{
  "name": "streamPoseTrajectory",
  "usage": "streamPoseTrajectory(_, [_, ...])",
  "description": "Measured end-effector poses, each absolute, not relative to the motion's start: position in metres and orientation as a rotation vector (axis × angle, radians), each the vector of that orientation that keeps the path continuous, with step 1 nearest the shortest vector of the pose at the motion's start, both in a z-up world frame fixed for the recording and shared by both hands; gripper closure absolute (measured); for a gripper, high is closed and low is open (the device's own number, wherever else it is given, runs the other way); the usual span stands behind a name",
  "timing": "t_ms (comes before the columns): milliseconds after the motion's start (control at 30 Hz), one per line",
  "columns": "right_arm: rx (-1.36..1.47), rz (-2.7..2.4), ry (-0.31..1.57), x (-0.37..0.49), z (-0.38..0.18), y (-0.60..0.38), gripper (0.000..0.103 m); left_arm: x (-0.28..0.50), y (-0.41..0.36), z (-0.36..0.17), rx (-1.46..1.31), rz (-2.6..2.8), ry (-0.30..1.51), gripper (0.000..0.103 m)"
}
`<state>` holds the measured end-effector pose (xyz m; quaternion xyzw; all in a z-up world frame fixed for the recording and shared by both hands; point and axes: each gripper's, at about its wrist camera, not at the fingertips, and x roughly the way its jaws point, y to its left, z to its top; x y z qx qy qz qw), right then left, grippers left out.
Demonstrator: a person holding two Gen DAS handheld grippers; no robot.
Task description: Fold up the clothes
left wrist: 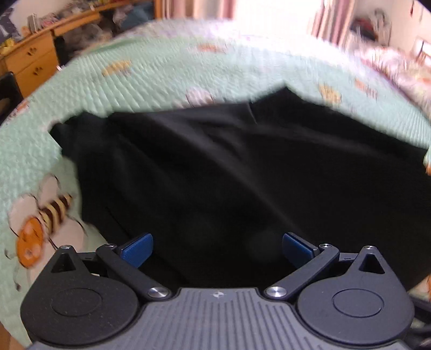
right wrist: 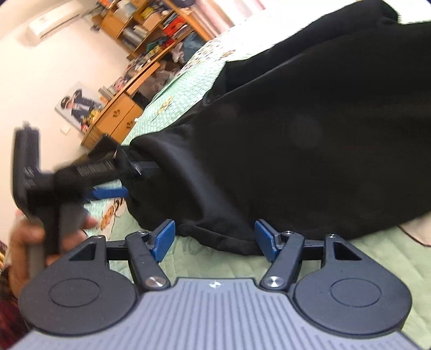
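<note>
A black garment (left wrist: 242, 167) lies spread and creased on a green quilted bedspread (left wrist: 161, 75) printed with bees. In the left wrist view my left gripper (left wrist: 216, 249) is open, its blue pads (left wrist: 137, 249) wide apart just over the near part of the cloth. The right wrist view shows the same garment (right wrist: 309, 129) bunched, with its hem between the spread blue pads (right wrist: 163, 239) of my open right gripper (right wrist: 214, 239). There the left gripper (right wrist: 136, 179), held by a hand (right wrist: 24, 242), has one finger above and one below the garment's left edge.
A wooden desk with drawers (right wrist: 118, 118) and cluttered shelves (right wrist: 150, 24) stand beyond the bed's far side. Pink curtains (left wrist: 204, 8) hang behind the bed. A poster (right wrist: 78, 105) and an air conditioner (right wrist: 51, 23) are on the wall. Bare bedspread (right wrist: 377, 258) shows at the right.
</note>
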<state>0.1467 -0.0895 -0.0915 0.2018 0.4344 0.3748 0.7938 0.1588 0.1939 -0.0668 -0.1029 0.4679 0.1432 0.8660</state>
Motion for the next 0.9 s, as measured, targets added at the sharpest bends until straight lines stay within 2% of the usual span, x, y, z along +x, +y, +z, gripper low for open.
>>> streamPoseTrajectory(100, [0.477,0.773,0.934,0.144,-0.09,-0.108,0.035,0.149,0.203,-0.078,-0.299,0.34,0.992,0.004])
streamPoseTrajectory(267, [0.575,0.718,0.946,0.139,-0.096,-0.139,0.034,0.101,0.266,-0.057,-0.57,0.506,0.751,0.003])
streamPoseTrajectory(367, [0.618,0.696,0.949,0.137,-0.101,-0.147,0.034,0.076,0.317,-0.056,-0.751,0.61,0.671,0.003])
streamPoseTrajectory(500, [0.649,0.683,0.956,0.142,-0.107,-0.147,0.034,0.068,0.358,-0.073,-0.94,0.558,0.717,0.003])
streamPoseTrajectory(733, [0.64,0.685,0.955,0.146,-0.106,-0.146,0.032,0.088,0.358,-0.089,-1.018,0.403,0.735,0.001])
streamPoseTrajectory(900, [0.649,0.683,0.954,0.145,-0.109,-0.154,0.032,0.094,0.37,-0.1,-1.055,0.331,0.686,0.001])
